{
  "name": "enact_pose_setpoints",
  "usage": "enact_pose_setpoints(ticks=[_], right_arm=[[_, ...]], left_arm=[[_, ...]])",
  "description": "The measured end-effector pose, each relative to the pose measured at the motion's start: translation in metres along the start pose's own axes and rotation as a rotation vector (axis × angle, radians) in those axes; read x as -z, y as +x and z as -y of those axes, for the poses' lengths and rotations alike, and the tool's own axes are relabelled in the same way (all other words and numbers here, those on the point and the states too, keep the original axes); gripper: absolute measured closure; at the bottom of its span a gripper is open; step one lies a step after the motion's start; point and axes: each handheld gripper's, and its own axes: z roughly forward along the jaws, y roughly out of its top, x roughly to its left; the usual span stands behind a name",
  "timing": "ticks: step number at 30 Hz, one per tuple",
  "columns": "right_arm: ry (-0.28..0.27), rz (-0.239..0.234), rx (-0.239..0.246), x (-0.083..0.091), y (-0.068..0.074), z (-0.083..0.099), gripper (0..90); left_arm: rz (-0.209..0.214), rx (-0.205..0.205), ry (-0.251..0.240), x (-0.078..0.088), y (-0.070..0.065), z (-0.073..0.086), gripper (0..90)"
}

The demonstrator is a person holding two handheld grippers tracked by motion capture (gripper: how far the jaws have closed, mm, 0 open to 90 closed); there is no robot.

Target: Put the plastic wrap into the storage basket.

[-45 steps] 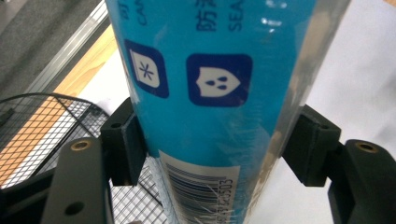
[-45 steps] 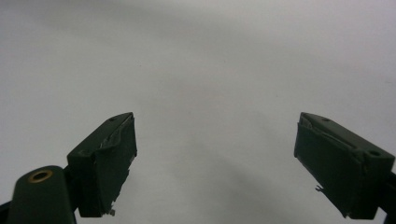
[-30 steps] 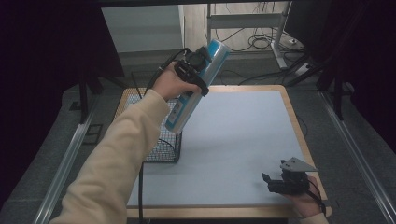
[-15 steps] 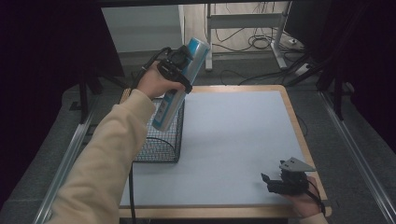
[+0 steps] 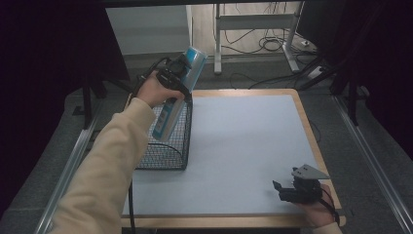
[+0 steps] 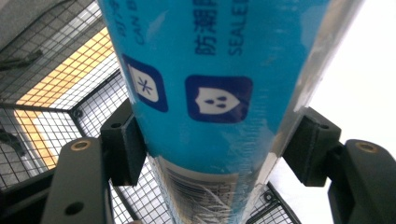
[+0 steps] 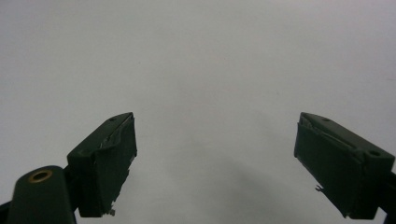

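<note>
- Left claw (image 5: 171,85): clamped across a tall blue tube (image 5: 176,92), pads (image 6: 123,142) pressing both sides.
- Tube: glossy blue, white print, white barcode patch near the lower end; tilted, lower end inside the black wire basket (image 5: 165,146) at the desk's (image 5: 243,146) left edge, top sticking out.
- Right claw (image 5: 287,191): jaws wide apart, nothing between them, low at the desk's near right corner.

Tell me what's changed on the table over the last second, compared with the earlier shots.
The left gripper, shut on the tall blue cylindrical canister, has carried it leftward and downward, from above the grey mat's edge to over the black wire mesh basket, with the canister's lower end now dipping inside it. The grip on the canister is unchanged. The right gripper has stayed open and resting at the mat's near right corner, and the basket has not moved.
</note>
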Motion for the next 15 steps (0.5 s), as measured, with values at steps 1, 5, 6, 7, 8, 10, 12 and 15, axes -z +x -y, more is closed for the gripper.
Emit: enact_pose_setpoints(ticks=[1, 5, 6, 7, 8, 10, 12, 15], right_arm=[[0.0, -0.001, 0.0, 0.0, 0.0, 0.0, 13.3], [-0.009, -0.003, 0.006, 0.0, 0.001, 0.0, 13.3], [-0.012, -0.002, 0.008, 0.001, 0.001, 0.0, 13.3], [-0.013, 0.0, 0.008, 0.001, 0.001, 0.0, 13.3], [-0.014, 0.0, 0.008, 0.001, 0.001, 0.0, 13.3], [-0.013, 0.0, 0.007, 0.001, 0.001, 0.0, 13.3], [-0.011, 0.0, 0.007, 0.001, 0.001, 0.0, 13.3], [-0.01, 0.0, 0.002, 0.001, 0.0, 0.0, 13.3]], left_arm=[[-0.001, 0.009, -0.001, -0.002, 0.001, 0.001, 31.8], [-0.005, 0.012, 0.014, -0.008, 0.005, 0.003, 31.7], [-0.008, 0.013, 0.019, -0.009, 0.006, 0.004, 31.8], [-0.011, 0.014, 0.022, -0.011, 0.007, 0.004, 31.7], [-0.012, 0.018, 0.024, -0.013, 0.008, 0.004, 31.7], [-0.011, 0.027, 0.029, -0.017, 0.01, 0.005, 31.8], [-0.012, 0.032, 0.037, -0.021, 0.013, 0.005, 31.8], [-0.017, 0.041, 0.041, -0.026, 0.016, 0.006, 31.7]])
